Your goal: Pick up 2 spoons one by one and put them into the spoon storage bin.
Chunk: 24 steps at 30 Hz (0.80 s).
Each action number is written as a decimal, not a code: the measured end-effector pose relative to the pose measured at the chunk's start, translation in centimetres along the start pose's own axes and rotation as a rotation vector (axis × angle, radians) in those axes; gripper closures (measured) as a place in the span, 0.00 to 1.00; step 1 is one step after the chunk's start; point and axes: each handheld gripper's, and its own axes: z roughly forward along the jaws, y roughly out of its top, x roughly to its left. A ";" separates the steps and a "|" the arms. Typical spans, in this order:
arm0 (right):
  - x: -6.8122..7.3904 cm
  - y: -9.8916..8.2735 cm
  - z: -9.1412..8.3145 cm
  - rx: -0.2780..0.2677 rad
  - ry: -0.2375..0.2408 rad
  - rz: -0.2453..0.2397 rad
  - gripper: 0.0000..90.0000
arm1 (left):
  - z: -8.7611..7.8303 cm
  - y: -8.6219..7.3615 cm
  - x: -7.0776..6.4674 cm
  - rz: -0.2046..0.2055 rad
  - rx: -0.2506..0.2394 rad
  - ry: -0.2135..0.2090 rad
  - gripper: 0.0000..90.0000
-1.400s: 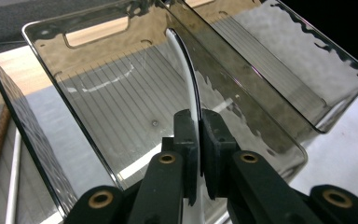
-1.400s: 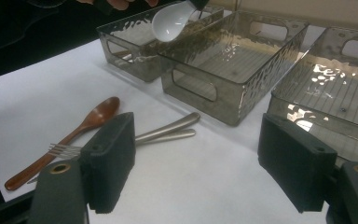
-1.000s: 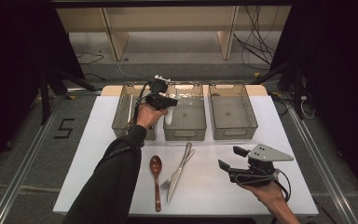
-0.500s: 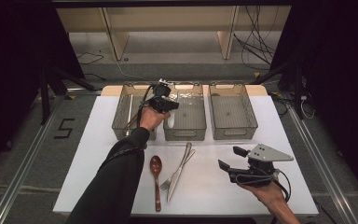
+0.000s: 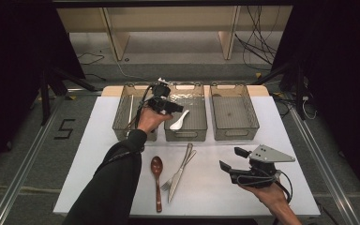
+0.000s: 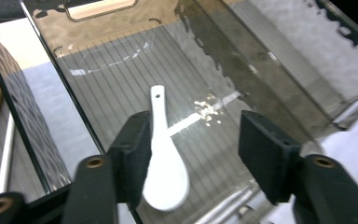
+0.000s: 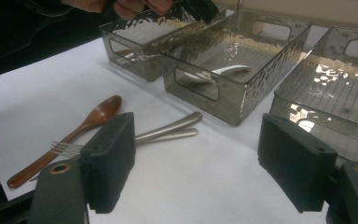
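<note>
The left gripper [image 5: 176, 108] hangs over the middle bin [image 5: 185, 93] of three smoked clear bins at the far edge of the white table [image 5: 304, 187]. Its jaws have just been opening and now stand apart; in the left gripper view the white spoon [image 6: 164, 158] lies on the ribbed floor of that bin, bowl toward the camera, beside the left jaw and gripped by neither pad. The high view shows the same white spoon [image 5: 178, 120] lying loose in the middle bin. The right gripper [image 5: 234, 160] rests low in the person's hand at the near right of the table, jaws wide apart with nothing between them. A wooden spoon [image 5: 157, 180], a fork [image 5: 176, 174] and a knife [image 5: 180, 172] lie on the table in front of the bins. The only legible marking is a "5" [image 5: 65, 129] on the floor left of the table; no brand or label can be read on the bins or cutlery.
</note>
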 end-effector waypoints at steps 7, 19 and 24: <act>0.0 0.0 0.0 0.001 -0.001 -0.004 0.32 | -3.0 -1.3 -1.0 -0.009 0.013 -0.015 0.37; 0.1 0.0 0.1 0.003 -0.005 -0.002 0.32 | -5.8 -7.1 -2.5 0.041 0.100 0.004 0.27; 0.2 0.0 0.1 0.005 0.000 -0.010 0.32 | -5.9 -8.6 -3.0 0.054 0.150 -0.008 0.25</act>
